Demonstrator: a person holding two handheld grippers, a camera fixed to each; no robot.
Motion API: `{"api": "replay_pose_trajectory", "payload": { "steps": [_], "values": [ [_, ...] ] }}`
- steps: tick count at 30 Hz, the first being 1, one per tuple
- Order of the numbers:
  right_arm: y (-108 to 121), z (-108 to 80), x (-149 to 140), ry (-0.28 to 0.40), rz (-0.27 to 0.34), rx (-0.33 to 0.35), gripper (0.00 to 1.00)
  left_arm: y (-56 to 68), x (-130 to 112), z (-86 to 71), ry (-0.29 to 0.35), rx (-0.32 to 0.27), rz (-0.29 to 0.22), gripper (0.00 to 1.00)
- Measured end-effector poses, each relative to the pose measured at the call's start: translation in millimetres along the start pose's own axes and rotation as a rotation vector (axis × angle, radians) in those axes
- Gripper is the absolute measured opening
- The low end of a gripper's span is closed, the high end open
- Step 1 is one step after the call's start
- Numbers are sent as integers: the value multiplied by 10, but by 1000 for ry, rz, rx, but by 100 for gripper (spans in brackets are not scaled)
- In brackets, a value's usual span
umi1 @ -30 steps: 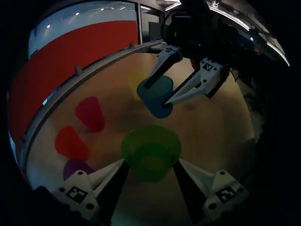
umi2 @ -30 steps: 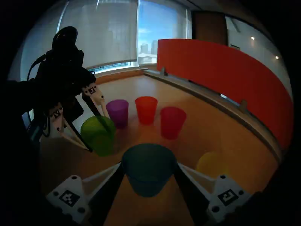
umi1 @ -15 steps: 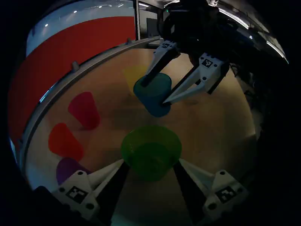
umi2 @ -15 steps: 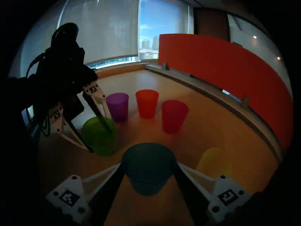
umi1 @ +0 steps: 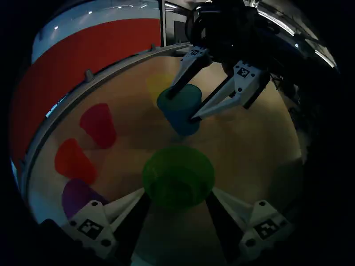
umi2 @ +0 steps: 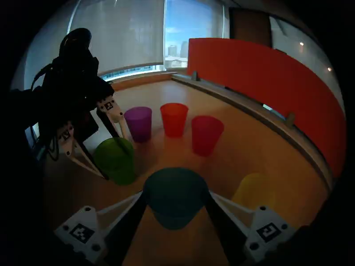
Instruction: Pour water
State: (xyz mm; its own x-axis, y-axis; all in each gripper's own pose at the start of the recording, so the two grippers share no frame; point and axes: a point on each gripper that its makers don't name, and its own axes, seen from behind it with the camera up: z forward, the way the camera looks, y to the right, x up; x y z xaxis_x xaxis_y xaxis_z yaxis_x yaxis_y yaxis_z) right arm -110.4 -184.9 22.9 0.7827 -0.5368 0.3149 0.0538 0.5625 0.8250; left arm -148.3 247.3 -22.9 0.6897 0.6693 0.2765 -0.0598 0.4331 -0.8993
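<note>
Pretty clearly an office, and high up too: a long wooden desk (umi2: 248, 146) with a red divider panel (umi2: 266, 84) along its edge, a big window (umi2: 186, 40) partly under a roller blind (umi2: 120, 40), towers (umi2: 175, 55) outside, strip lights (umi1: 270, 22) overhead.

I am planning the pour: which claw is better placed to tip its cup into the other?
Probably right: the right claw grips the teal cup, which the left gripper view shows close beyond the open mouth of the green cup in the left claw. Water cannot be seen.
</note>
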Motion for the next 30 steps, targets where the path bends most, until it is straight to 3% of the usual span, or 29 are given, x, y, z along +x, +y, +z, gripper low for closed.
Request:
{"api": "replay_pose_trajectory", "payload": {
  "steps": [30],
  "values": [
    [5,11,-219,-43,2,-21,92,48,-168,-12,-36,-2,12,80]
  ]
}}
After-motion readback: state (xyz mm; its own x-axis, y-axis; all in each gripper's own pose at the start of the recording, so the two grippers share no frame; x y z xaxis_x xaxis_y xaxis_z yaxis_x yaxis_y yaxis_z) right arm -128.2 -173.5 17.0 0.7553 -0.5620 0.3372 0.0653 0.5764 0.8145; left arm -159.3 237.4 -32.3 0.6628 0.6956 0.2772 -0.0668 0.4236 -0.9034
